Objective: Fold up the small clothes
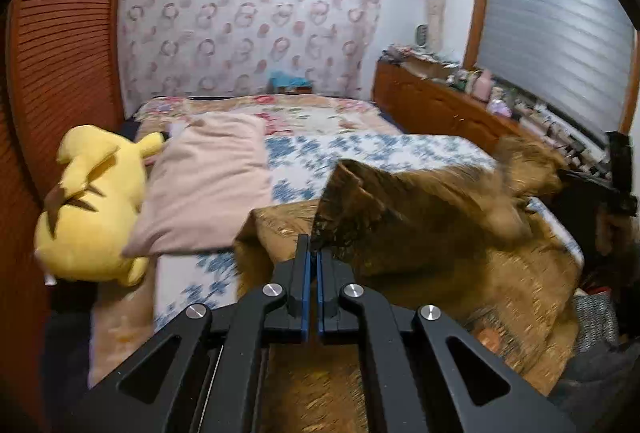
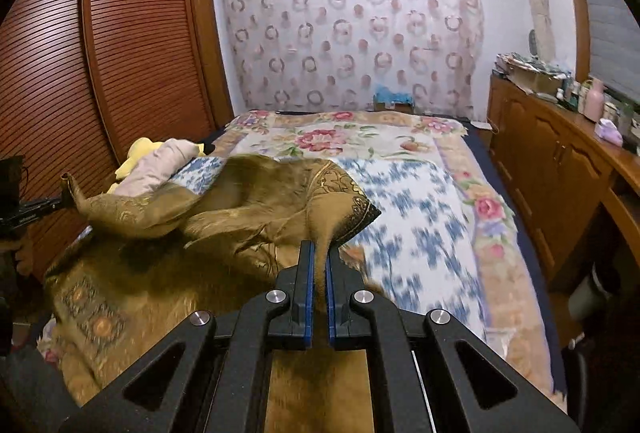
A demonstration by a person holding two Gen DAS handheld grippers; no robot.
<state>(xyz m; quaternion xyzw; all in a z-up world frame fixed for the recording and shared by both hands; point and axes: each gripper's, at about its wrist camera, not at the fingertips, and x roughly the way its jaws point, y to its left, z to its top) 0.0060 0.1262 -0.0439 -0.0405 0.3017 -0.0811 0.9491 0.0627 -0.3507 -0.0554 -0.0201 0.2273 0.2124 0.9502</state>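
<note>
Both hand-held grippers are pinching corners of a golden-brown patterned cloth and carrying one edge over the bed.

The left hand-held gripper (image 1: 313,247) is clamping one dark-bordered corner of the cloth (image 1: 440,201), and the right hand-held gripper (image 2: 319,253) is nipping the other corner between its blue pads, so the edge is hanging raised between them, probably so it can be laid over in a fold. The rest of the cloth is lying on the bed (image 2: 432,233) towards its near edge, beside the pink pillow (image 1: 208,185) and yellow plush toy (image 1: 92,201) along the bed's wardrobe-side edge.
</note>
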